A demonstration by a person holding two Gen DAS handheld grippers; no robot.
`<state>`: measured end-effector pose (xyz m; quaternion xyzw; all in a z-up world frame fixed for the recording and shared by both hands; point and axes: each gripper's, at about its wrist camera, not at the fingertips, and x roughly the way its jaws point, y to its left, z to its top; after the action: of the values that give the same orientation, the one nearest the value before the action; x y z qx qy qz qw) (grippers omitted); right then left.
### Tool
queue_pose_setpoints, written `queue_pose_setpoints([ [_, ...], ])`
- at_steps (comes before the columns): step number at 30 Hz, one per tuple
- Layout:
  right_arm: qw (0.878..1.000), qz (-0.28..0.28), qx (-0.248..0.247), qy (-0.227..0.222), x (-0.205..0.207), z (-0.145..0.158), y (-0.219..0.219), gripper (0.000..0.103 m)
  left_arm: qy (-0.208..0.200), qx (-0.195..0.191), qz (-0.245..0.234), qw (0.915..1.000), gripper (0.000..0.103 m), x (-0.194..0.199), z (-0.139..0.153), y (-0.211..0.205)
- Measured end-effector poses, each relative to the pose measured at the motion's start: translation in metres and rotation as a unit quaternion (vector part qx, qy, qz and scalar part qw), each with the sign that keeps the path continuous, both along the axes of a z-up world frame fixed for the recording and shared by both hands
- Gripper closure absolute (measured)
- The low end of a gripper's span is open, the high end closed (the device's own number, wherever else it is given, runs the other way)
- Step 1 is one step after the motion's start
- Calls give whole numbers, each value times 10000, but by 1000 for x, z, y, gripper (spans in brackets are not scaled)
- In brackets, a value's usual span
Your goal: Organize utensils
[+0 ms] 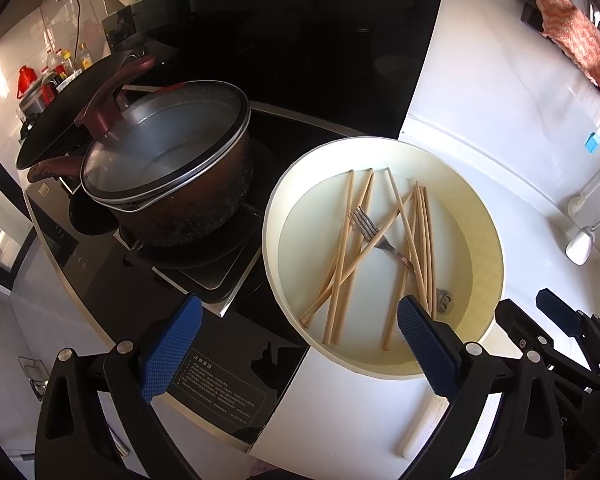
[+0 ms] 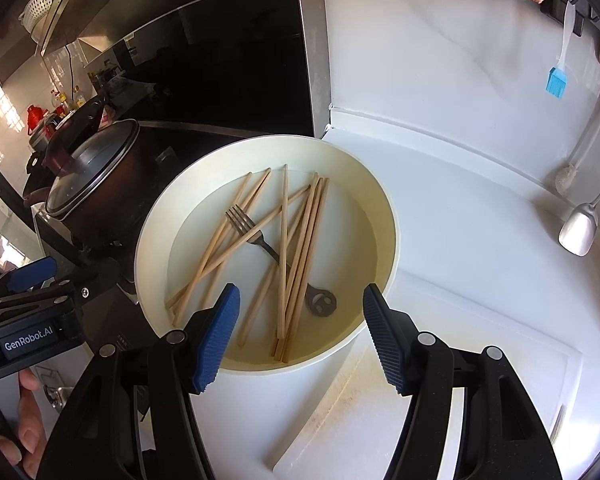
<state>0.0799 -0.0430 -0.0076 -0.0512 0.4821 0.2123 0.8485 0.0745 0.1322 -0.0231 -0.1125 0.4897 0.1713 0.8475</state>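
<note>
A round cream basin [image 1: 476,216] [image 2: 380,204] sits on the white counter. Inside lie several wooden chopsticks [image 1: 342,248] [image 2: 296,256], crossed loosely, and a metal fork [image 1: 366,224] [image 2: 242,222] whose handle end has a smiley cut-out [image 2: 321,303]. My left gripper [image 1: 298,334] is open and empty, just short of the basin's near rim. My right gripper [image 2: 300,324] is open and empty, hovering at the basin's near rim above the chopstick ends. The right gripper shows at the right of the left wrist view [image 1: 540,312], the left gripper at the left of the right wrist view [image 2: 24,276].
A dark pot with a glass lid [image 1: 168,168] [image 2: 88,176] stands on the black cooktop [image 1: 228,320] left of the basin. A white cutting board [image 2: 440,360] lies under the right gripper. A blue brush [image 2: 556,80] and orange cloth [image 1: 576,40] hang on the wall.
</note>
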Motion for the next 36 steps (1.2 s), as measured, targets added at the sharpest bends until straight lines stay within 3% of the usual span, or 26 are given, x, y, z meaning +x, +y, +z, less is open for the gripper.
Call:
queue_pose_setpoints([
  [11, 10000, 0, -38, -17, -2, 2, 2, 42, 41, 151, -6, 9999, 6, -1, 3, -2],
  [36, 10000, 13, -64, -3, -4, 3, 6, 40, -35, -8, -38, 10000, 6, -3, 7, -1],
])
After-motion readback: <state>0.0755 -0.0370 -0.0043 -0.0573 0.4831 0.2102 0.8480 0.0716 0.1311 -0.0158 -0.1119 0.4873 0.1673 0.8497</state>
